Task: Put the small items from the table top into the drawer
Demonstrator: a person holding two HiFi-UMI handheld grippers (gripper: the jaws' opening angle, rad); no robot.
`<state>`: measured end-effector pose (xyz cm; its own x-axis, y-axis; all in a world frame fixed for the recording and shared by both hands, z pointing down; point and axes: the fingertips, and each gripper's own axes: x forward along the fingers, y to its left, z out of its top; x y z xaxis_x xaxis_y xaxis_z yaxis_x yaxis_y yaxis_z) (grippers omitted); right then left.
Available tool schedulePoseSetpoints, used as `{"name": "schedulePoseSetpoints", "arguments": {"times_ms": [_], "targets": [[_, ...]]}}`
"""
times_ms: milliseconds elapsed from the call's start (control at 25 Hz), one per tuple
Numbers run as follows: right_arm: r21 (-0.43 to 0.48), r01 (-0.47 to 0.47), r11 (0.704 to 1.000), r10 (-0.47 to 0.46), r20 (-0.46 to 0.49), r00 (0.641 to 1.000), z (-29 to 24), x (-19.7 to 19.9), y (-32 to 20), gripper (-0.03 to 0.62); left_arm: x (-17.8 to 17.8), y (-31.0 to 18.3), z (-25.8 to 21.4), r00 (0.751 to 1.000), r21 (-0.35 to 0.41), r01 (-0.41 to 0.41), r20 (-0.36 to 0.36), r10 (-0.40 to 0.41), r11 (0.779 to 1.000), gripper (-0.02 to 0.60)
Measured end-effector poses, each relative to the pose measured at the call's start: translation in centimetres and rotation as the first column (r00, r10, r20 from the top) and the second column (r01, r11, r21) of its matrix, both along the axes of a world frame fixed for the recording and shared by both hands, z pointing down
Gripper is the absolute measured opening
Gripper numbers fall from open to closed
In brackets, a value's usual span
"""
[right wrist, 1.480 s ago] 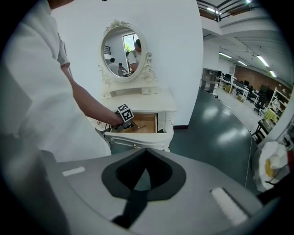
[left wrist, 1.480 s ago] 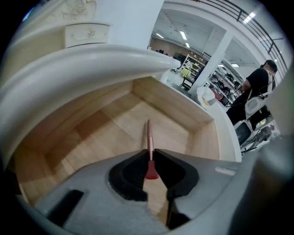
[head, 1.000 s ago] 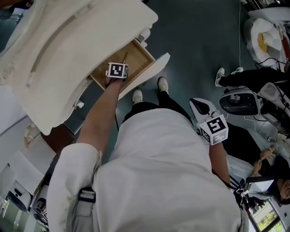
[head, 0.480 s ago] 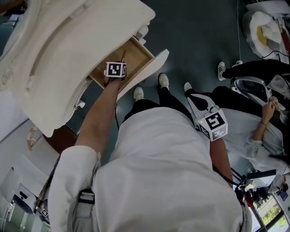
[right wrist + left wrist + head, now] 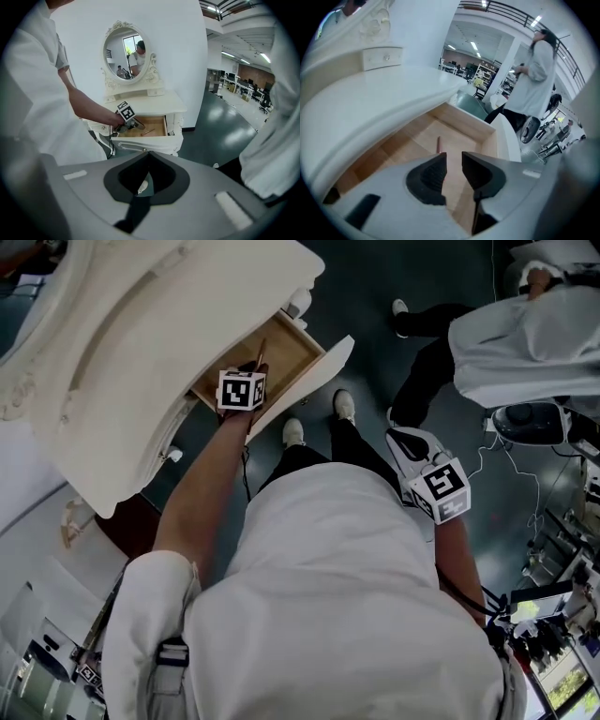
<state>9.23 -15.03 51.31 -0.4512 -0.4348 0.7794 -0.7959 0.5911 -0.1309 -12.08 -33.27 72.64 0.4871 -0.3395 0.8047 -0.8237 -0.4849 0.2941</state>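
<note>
One thin brown stick [image 5: 438,144] flat on the floor of the pulled-out drawer [image 5: 464,121], at twelve o'clock just past the left gripper [image 5: 453,157], fingers parting around nothing; right gripper [image 5: 148,157] pressed together, empty, well apart.

An oval mirror [image 5: 124,51] in a carved white frame is set before a white wall [image 5: 180,47]. A person in a pale coat [image 5: 520,329] is seen standing on the dark floor [image 5: 375,277].
</note>
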Motion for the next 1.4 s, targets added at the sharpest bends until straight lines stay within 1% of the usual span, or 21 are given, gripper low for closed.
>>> {"name": "schedulePoseSetpoints", "arguments": {"times_ms": [200, 360, 440, 520, 640, 800, 960, 1120, 1240, 1400], "targets": [[0.018, 0.007, 1.000, -0.007, 0.012, 1.000, 0.1, -0.6, 1.1, 0.002, -0.2, 2.0, -3.4, 0.999, 0.066, -0.012, -0.048, 0.015, 0.998, 0.092], [0.037, 0.006, 0.999, -0.006, 0.020, 1.000, 0.0, -1.1, 2.0, 0.002, -0.8, 4.2, -6.1, 0.996, 0.100, -0.001, -0.092, 0.010, 0.995, 0.064], [0.046, 0.007, 0.999, -0.009, 0.027, 1.000, -0.1, -1.2, 2.3, 0.002, -1.1, 5.4, -7.7, 0.994, 0.116, -0.003, -0.110, 0.016, 0.993, 0.040], [0.059, 0.010, 0.998, -0.012, 0.032, 0.999, -0.4, -1.5, 2.6, 0.002, -1.2, 6.7, -9.3, 0.991, 0.136, -0.017, -0.128, 0.035, 0.991, 0.004], [0.079, 0.015, 0.997, -0.018, 0.036, 0.999, -0.8, -1.9, 3.2, 0.002, -0.9, 9.1, -11.5, 0.985, 0.159, -0.048, -0.157, 0.073, 0.986, 0.000], [0.086, 0.040, 0.996, -0.044, 0.052, 0.998, -1.0, -2.4, 3.8, 0.002, -0.1, 12.0, -14.0, 0.973, 0.171, -0.075, -0.201, 0.110, 0.982, 0.000], [0.099, 0.090, 0.991, -0.097, 0.063, 0.993, -1.5, -2.5, 4.4, 0.002, 1.9, 14.7, -16.6, 0.964, 0.215, -0.131, -0.201, 0.175, 0.968, 0.000], [0.109, 0.148, 0.983, -0.158, 0.084, 0.984, -2.0, -1.9, 5.0, 0.002, 4.6, 17.3, -19.0, 0.956, 0.263, -0.195, -0.166, 0.243, 0.945, 0.000], [0.113, 0.187, 0.976, -0.198, 0.094, 0.976, -2.2, -0.9, 6.3, 0.002, 7.0, 19.8, -20.5, 0.951, 0.278, -0.216, -0.155, 0.266, 0.936, 0.000], [0.125, 0.210, 0.970, -0.224, 0.109, 0.969, -2.3, 0.6, 8.2, 0.002, 10.4, 23.5, -22.0, 0.937, 0.279, -0.251, -0.168, 0.305, 0.927, 0.000]]}}
